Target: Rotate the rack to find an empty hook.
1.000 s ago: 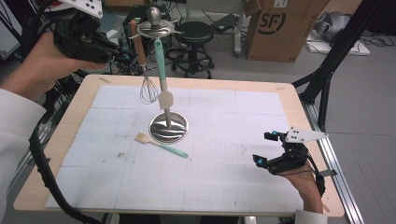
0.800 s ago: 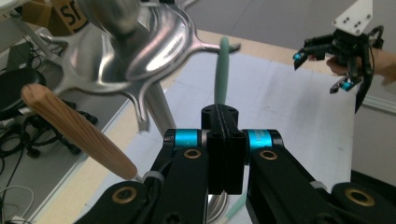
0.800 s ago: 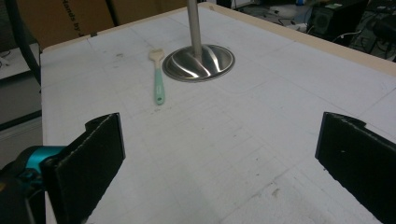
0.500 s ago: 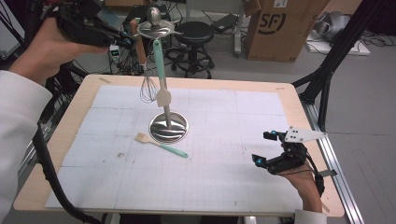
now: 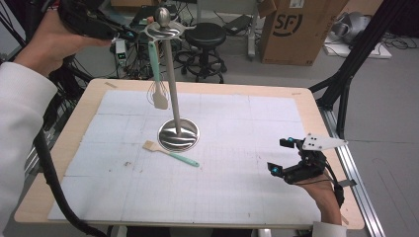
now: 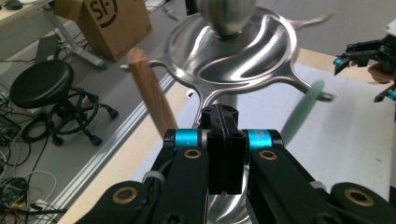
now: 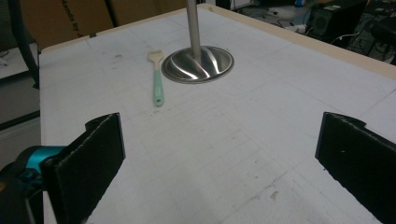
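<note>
Left gripper clenched empty beside rack top, cut off far left, right gripper released near right, whisk half hidden behind hanging spatula.

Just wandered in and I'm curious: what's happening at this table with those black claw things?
A person holds a gripper in each hand at a table. The left gripper, jaws shut with nothing between them, is up by the top of a metal utensil stand, where a whisk and a mint-handled spatula hang. The right gripper rests open near the table's right edge. A mint-handled brush lies flat on the table beside the stand's base.
</note>
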`<act>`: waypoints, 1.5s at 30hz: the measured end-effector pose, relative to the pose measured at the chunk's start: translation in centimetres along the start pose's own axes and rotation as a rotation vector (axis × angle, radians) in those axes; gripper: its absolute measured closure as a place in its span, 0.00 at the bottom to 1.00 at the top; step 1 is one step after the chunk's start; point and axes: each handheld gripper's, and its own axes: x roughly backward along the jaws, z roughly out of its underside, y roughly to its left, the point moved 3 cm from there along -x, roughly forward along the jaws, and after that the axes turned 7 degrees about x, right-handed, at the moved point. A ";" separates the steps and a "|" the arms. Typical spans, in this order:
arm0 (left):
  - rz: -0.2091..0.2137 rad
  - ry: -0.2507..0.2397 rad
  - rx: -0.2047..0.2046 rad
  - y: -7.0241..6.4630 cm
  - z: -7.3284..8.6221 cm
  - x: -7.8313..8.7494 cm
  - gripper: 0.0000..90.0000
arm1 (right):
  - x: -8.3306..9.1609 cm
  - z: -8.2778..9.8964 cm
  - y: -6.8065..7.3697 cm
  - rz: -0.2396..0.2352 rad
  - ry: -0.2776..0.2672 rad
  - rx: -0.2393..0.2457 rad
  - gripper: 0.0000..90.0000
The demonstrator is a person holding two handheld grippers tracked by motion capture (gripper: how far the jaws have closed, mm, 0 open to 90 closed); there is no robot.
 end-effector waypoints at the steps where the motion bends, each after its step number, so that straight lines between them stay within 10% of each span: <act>1: -0.005 0.005 0.001 0.2 -0.1 0.0 1.00 | 0.0 0.0 0.0 0.000 0.000 -0.001 0.01; 9: -0.021 0.013 -0.013 -0.3 0.0 0.4 1.00 | 0.3 -0.1 0.0 0.008 -0.002 0.003 0.01; 32: 0.007 -0.002 -0.046 -7.0 0.8 2.9 1.00 | 0.4 -0.3 0.2 0.003 -0.016 0.007 0.01; 45: 0.010 0.001 -0.030 -6.9 0.1 0.9 1.00 | 0.1 -0.3 0.3 -0.007 -0.008 0.005 0.01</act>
